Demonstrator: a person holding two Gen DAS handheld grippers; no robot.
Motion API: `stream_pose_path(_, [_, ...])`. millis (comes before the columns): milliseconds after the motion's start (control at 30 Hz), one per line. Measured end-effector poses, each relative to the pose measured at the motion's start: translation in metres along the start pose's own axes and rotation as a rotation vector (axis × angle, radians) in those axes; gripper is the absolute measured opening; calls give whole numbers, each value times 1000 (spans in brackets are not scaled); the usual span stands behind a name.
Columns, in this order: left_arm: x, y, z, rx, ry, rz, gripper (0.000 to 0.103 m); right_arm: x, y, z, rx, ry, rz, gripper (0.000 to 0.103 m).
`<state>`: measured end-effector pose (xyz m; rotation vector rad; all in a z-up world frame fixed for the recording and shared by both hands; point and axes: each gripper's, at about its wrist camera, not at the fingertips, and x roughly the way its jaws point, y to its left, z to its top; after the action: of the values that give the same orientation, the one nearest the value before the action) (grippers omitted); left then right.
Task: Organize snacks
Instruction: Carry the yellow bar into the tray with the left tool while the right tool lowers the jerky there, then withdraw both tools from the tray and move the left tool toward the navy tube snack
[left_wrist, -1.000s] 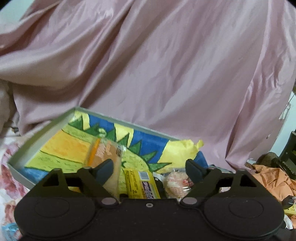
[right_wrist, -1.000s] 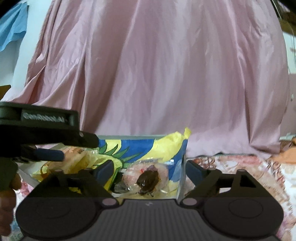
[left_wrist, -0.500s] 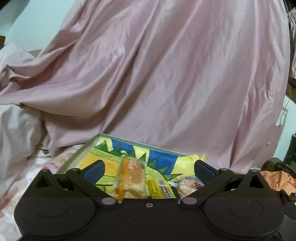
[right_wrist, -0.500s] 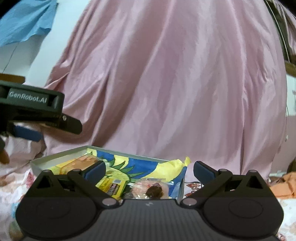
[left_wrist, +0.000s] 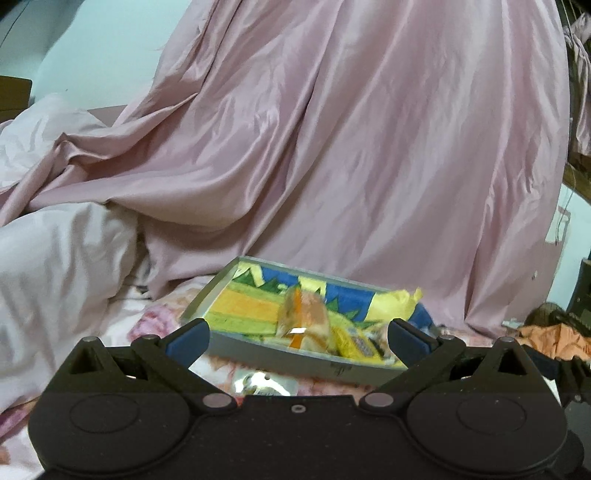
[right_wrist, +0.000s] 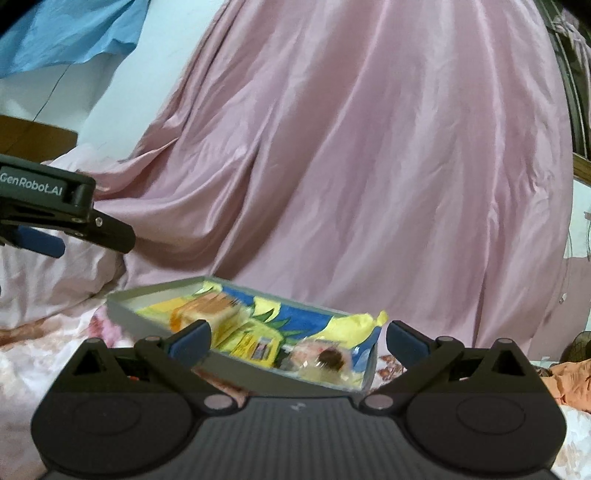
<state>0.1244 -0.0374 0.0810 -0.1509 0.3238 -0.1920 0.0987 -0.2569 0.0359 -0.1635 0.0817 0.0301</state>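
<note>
Three wrapped snacks (right_wrist: 258, 338) lie in the painted shallow box (left_wrist: 280, 360) on the floral bed – both grippers, left (left_wrist: 297, 334) and right (right_wrist: 297, 334), have pulled back, fingers just spread wide and empty, suggesting placement is finished.

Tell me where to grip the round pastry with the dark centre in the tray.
Probably grip the round pastry across its sides from above: it lies flat in the tray by the right-hand corner, where walls block a level approach. Its clear wrapper looks slippery.
</note>
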Motion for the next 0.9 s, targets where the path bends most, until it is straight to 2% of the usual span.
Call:
stream_pose_path(233, [-23,18,-25,22,61,10,102,-30,17,-11,4,90,33,103])
stream_pose_path(500, [-41,36,-54,49,175,25,102,-53,37,-22,-41,203,50,103])
stream_pose_path(700, [-39,42,-77,96,272,52,102,-55,50,-33,-87,308,67,103])
stream_pose_path(900, [-25,41,-94,144,386,45,102,-41,61,-45,-148,407,72,103])
